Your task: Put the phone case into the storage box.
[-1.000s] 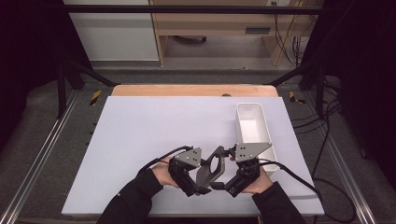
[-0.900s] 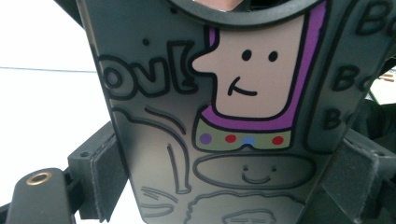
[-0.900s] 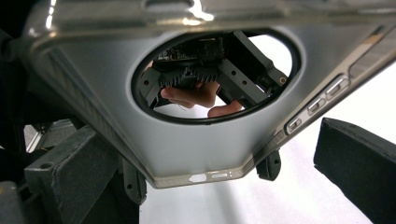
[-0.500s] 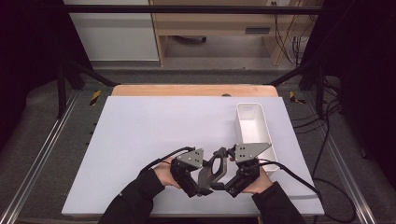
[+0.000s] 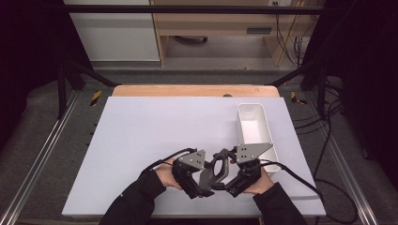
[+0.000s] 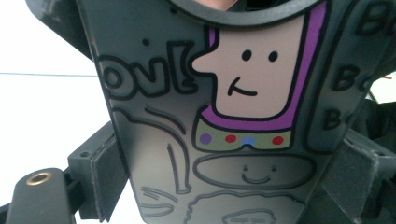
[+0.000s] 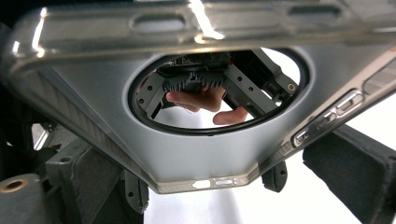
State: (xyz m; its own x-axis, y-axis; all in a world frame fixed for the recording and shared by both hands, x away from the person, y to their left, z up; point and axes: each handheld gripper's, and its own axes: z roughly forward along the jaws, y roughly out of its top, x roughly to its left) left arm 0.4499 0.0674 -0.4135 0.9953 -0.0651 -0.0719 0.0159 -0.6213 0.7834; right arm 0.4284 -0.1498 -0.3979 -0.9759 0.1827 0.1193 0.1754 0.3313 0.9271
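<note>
A grey phone case (image 5: 215,169) with a round hole is held up between both grippers near the table's front edge. Its printed back, a cartoon face with purple outline (image 6: 252,88), spans the gap between my left gripper's (image 6: 229,177) pads, which are shut on it. My right gripper (image 7: 219,186) faces the case's plain inner side (image 7: 210,154), with a pad (image 7: 88,182) against each long edge. Through the hole I see the person's fingers (image 7: 205,100) and the other gripper. In the high view the left gripper (image 5: 202,182) and right gripper (image 5: 229,182) meet at the case.
A white rectangular bin (image 5: 256,131) stands just beyond the right hand, at the right side of the white table (image 5: 155,126). Black cables (image 5: 300,180) trail from the grippers over the table's front right. A wooden strip runs along the table's far edge.
</note>
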